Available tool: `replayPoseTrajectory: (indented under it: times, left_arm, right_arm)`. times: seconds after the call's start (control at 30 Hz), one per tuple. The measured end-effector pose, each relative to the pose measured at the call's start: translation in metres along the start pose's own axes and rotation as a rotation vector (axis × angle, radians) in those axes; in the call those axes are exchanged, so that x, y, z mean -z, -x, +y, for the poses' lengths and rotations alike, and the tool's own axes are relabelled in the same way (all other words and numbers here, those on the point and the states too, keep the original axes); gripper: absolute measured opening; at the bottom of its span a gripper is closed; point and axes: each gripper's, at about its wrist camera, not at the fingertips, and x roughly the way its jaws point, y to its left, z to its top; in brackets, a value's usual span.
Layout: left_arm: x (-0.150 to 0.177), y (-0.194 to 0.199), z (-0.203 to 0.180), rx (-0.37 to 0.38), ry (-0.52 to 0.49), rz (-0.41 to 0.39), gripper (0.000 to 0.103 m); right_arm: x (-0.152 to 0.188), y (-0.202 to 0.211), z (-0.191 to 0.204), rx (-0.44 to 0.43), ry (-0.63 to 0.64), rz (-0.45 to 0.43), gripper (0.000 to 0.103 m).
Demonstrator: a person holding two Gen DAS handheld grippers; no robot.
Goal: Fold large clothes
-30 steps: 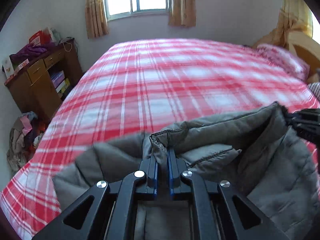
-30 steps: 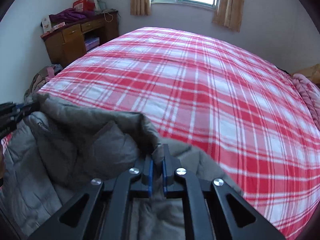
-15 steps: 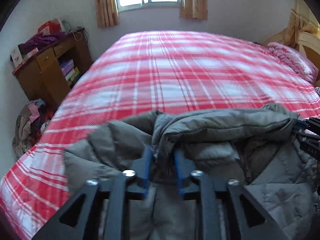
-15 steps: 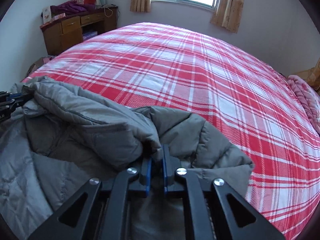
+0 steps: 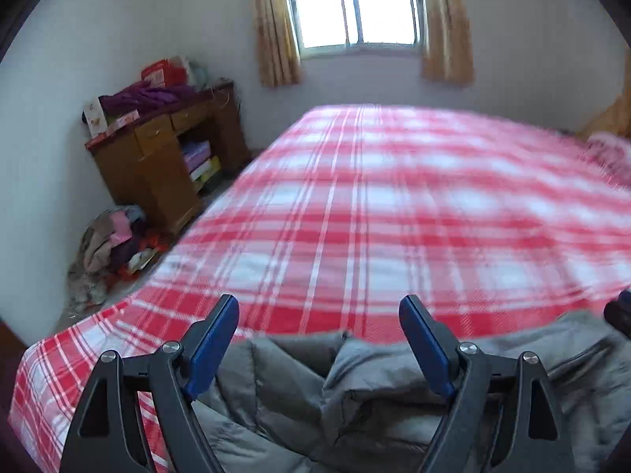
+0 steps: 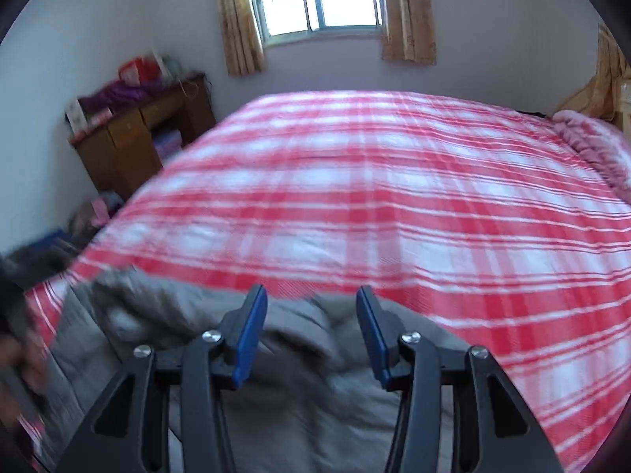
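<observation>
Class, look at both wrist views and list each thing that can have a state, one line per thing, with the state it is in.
left tool: jaws opening, nothing pinched between the pads
right tool: jaws opening, nothing pinched
grey padded jacket: released, lying rumpled on the near edge of the bed
plaid bedspread: spread flat
curtains: drawn back to either side
desk drawers: shut

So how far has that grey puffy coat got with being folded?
One fold looks laid: the grey padded coat lies bunched at the red plaid bed's near edge. Both tools, left and right, are opening with nothing pinched. It remains lumpy, so flattening and further folds remain.
</observation>
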Motion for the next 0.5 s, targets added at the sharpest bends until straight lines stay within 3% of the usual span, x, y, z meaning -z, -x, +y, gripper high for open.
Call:
replayPoseTrajectory:
  times: [0.07,0.17,0.3,0.5]
  left_arm:
    - [0.021,-0.017,-0.004,-0.042,-0.027,0.037,0.084]
    - [0.047,-0.036,0.001,-0.021,-0.014,0.099,0.084]
    - [0.056,-0.044,0.002,-0.005,0.006,0.112,0.086]
    - [0.06,-0.054,-0.012,-0.049,-0.04,0.137,0.089]
  right_arm:
    - [0.002,-0.019,0.011,-0.006,0.001,0.014,0.05]
    - [0.026,-0.048,0.019,-0.025,0.008,0.082,0.05]
    - [0.054,-0.064,0.017,-0.031,0.05,0.106,0.049]
    - [0.06,-0.069,0.017,-0.029,0.054,0.096,0.049]
